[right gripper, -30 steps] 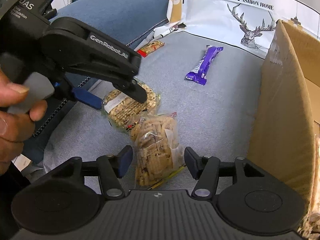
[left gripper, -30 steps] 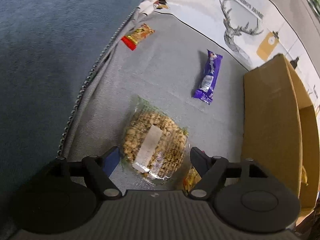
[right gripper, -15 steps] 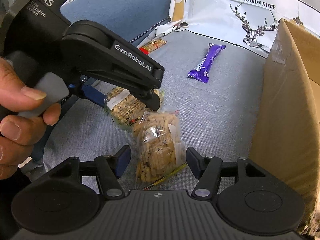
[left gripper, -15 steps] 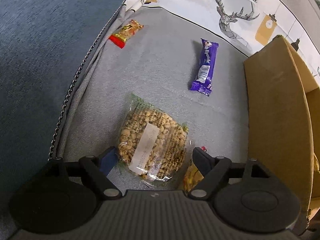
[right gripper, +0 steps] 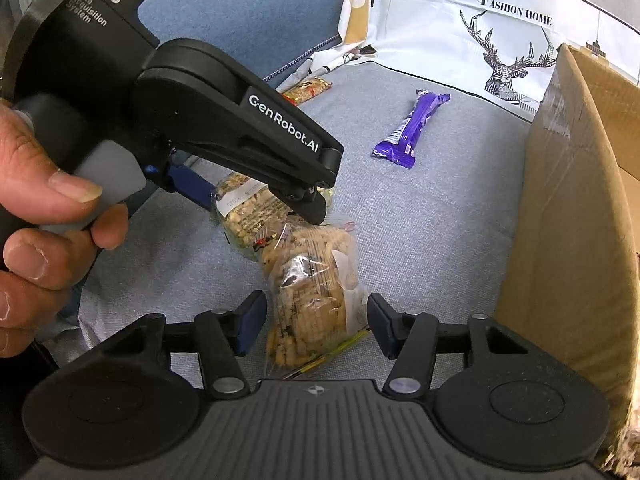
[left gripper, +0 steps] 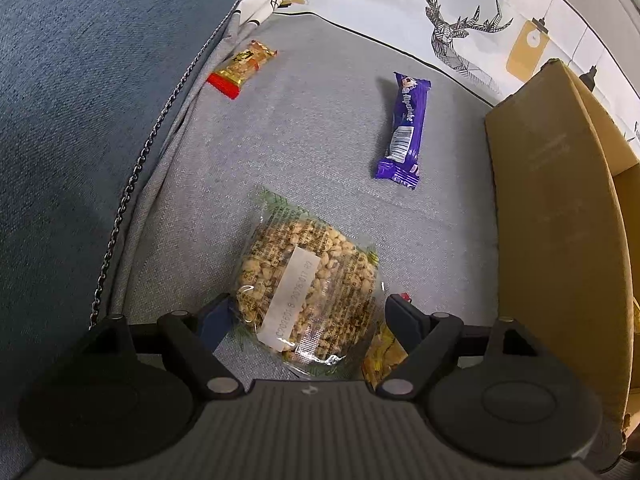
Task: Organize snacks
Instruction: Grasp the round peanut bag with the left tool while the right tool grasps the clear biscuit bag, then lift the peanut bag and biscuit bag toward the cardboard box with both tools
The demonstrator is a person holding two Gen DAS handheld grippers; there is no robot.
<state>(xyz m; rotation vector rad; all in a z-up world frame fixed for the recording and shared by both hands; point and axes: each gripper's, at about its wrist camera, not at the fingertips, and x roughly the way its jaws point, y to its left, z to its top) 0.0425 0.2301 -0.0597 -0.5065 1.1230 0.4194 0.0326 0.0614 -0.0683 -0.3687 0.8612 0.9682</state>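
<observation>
A clear round pack of puffed grain snack [left gripper: 308,292] lies on the grey cushion between the open fingers of my left gripper [left gripper: 310,318]; it also shows in the right wrist view [right gripper: 248,208]. A clear bag of biscuit sticks [right gripper: 312,292] lies between the open fingers of my right gripper [right gripper: 314,322], touching the round pack. A purple chocolate bar [left gripper: 404,128] [right gripper: 412,128] lies farther out. A red and gold bar [left gripper: 240,68] [right gripper: 306,90] lies at the cushion's far left edge.
A brown cardboard box [left gripper: 552,220] [right gripper: 576,216] stands open on the right. A white printed cloth with a deer drawing [left gripper: 460,28] [right gripper: 508,56] covers the back. Blue sofa fabric [left gripper: 80,100] lies to the left. The left gripper's body [right gripper: 224,128] fills the right view's left side.
My left gripper has moved forward and lower over the round pack, so it sits deeper between the fingers. The right gripper has edged closer to the biscuit bag.
</observation>
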